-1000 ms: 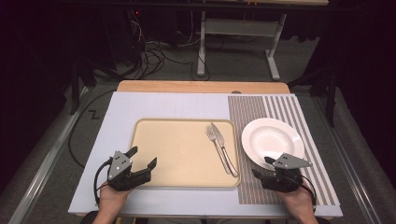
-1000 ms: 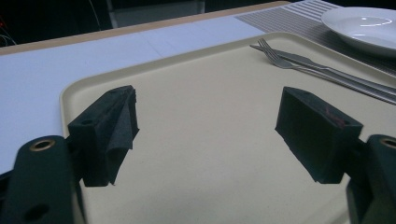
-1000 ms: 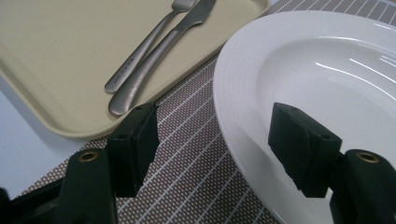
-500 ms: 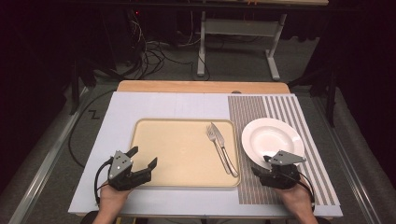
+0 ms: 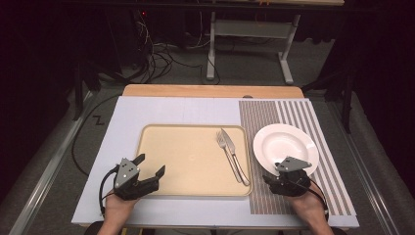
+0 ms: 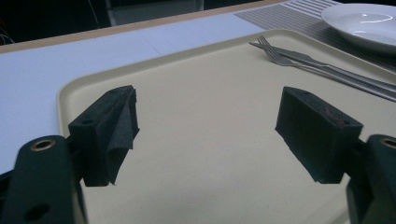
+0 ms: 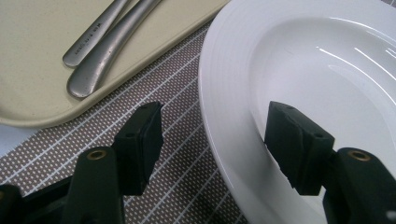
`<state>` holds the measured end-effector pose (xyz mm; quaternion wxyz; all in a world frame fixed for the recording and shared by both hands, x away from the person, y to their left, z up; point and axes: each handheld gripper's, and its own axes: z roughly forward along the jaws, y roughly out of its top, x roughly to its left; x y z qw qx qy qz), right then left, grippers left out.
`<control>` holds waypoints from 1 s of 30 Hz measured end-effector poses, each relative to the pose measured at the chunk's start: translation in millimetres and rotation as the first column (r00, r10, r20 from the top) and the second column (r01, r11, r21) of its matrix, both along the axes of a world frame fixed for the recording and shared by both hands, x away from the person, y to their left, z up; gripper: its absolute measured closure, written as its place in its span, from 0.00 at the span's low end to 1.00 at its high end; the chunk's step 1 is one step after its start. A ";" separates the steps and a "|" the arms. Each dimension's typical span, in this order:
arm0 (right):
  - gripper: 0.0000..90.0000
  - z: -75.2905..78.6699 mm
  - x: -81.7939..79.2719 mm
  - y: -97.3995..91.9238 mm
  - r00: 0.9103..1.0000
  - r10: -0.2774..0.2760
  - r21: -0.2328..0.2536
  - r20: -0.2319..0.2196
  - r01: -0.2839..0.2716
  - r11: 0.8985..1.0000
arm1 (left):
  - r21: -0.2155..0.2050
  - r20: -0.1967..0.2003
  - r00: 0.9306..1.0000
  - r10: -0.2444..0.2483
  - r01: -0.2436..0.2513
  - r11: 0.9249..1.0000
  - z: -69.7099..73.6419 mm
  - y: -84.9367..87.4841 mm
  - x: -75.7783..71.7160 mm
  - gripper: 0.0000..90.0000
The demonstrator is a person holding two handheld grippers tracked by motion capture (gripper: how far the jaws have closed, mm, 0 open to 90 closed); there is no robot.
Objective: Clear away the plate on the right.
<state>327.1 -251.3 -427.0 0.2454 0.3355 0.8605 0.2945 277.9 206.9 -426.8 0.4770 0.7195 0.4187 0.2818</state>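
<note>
The right gripper [image 7: 212, 140] has edged up to the white plate [image 5: 285, 145] on the striped placemat [image 5: 293, 117], its jaws just narrowing astride the near rim without pinching, so a lift looks imminent, while the left gripper [image 6: 205, 135] hovers wide and empty over the beige tray [image 5: 191, 161].

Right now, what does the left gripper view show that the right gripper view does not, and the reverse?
Left gripper view: the left gripper, open over the tray's bare middle, plus fork tines.
Right gripper view: the right gripper, open astride the white plate's near rim, one jaw over the striped placemat.
Both: beige tray, fork, knife, plate.
</note>
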 end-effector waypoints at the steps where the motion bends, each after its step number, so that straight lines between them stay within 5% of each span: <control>1: 0.43 0.0 0.3 0.3 1.000 -0.003 -0.001 -0.002 0.003 1.000 | 0.000 0.000 1.000 0.001 -0.001 1.000 -0.1 -0.5 0.1 0.24; 15: 0.53 -1.0 4.4 5.6 1.000 -0.032 -0.074 -0.001 0.031 0.997 | 0.002 0.003 1.000 0.004 -0.004 1.000 -0.1 -0.4 -0.8 0.24; 26: 0.64 -3.1 5.4 13.9 0.998 -0.047 -0.184 0.038 0.053 0.982 | 0.004 0.003 1.000 0.006 -0.006 1.000 -0.2 -0.5 -0.8 0.24; 30: 0.66 -3.0 6.2 14.4 0.998 -0.055 -0.189 0.043 0.062 0.980 | 0.005 0.004 1.000 0.007 -0.007 1.000 -0.1 -0.3 -1.1 0.24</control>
